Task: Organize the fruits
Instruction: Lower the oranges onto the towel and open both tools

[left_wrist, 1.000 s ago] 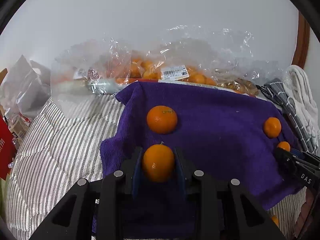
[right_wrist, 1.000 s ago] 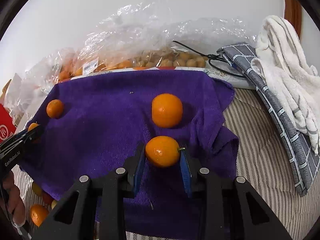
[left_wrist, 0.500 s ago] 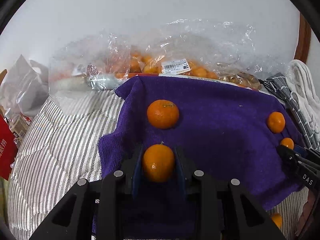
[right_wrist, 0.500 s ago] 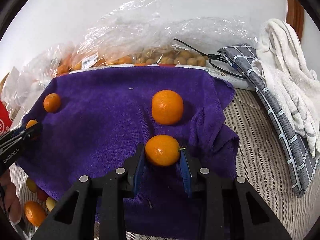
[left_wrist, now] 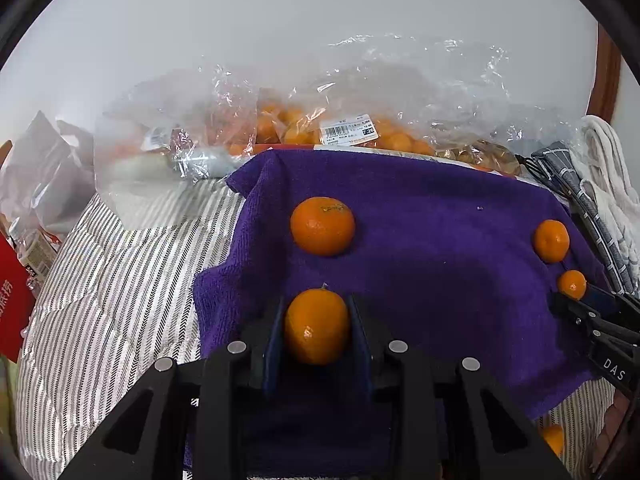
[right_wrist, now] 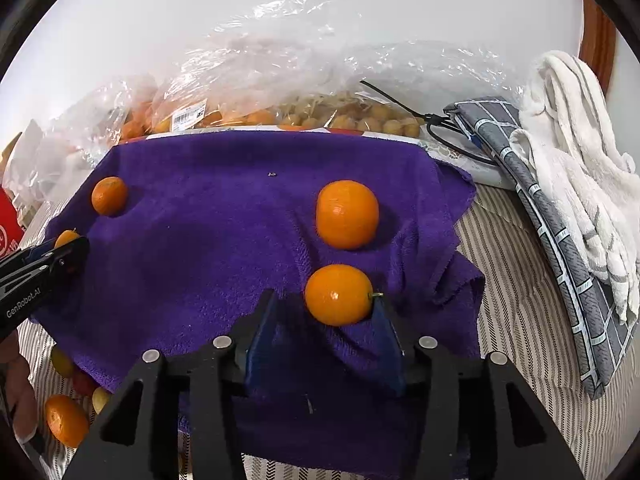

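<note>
A purple towel (left_wrist: pixel 440 248) (right_wrist: pixel 208 248) lies on a striped bed cover. My left gripper (left_wrist: pixel 316 324) is shut on a mandarin (left_wrist: pixel 317 326) low over the towel's left part, just in front of another mandarin (left_wrist: pixel 322 226) that lies there. My right gripper (right_wrist: pixel 324 312) stands open; a mandarin (right_wrist: pixel 338 294) rests on the towel between its fingers, against the right pad, with a gap on the left. A larger mandarin (right_wrist: pixel 347 214) lies just beyond. Each gripper shows at the edge of the other's view, the right one (left_wrist: pixel 572 304) and the left one (right_wrist: pixel 68 248).
Clear plastic bags of fruit (left_wrist: pixel 360 136) (right_wrist: pixel 300 116) line the wall behind the towel. A grey checked cloth (right_wrist: pixel 560 216) and a white towel (right_wrist: pixel 572 152) lie at the right. Loose fruit (right_wrist: pixel 66 420) lies at the towel's near left. A red pack (left_wrist: pixel 12 312) sits far left.
My right gripper's jaws have opened and the mandarin now rests on the towel. My left gripper still holds its mandarin and has sunk slightly toward the towel.
</note>
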`<state>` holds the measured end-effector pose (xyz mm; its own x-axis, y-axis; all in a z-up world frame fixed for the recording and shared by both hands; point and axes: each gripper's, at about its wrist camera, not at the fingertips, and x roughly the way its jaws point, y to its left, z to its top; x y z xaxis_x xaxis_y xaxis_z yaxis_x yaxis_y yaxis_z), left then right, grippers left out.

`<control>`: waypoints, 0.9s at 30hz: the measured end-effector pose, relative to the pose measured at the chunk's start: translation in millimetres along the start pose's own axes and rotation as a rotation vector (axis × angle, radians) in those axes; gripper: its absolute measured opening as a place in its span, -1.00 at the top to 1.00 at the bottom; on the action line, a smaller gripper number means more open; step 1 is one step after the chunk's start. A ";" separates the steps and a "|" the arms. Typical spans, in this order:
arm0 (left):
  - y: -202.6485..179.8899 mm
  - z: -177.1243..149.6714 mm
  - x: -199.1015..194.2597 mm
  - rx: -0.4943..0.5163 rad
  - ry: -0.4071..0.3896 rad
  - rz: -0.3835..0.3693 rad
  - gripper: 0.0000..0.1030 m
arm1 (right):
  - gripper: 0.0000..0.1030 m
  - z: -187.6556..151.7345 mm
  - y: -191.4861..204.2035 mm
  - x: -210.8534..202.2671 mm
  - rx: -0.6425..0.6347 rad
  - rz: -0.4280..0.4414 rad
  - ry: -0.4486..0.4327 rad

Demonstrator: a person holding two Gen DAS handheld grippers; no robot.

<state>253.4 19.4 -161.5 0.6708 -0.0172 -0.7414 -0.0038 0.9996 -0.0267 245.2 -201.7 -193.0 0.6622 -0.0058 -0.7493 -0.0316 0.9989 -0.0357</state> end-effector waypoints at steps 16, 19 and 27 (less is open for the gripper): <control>-5.6 1.3 -23.5 0.013 -0.091 -0.045 0.20 | -0.52 0.0 3.1 -22.0 -0.002 0.024 -0.068; -4.3 2.4 -25.6 0.012 -0.109 -0.033 0.20 | -0.52 2.5 -1.9 -30.6 0.023 0.038 -0.089; -7.0 -3.2 -29.7 0.040 -0.140 -0.011 0.20 | -0.52 1.2 -22.4 -63.4 0.108 0.017 -0.136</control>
<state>231.1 12.8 -141.3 0.7673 -0.0278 -0.6407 0.0319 0.9995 -0.0051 204.9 -223.6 -143.9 0.7577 0.0105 -0.6526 0.0322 0.9981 0.0534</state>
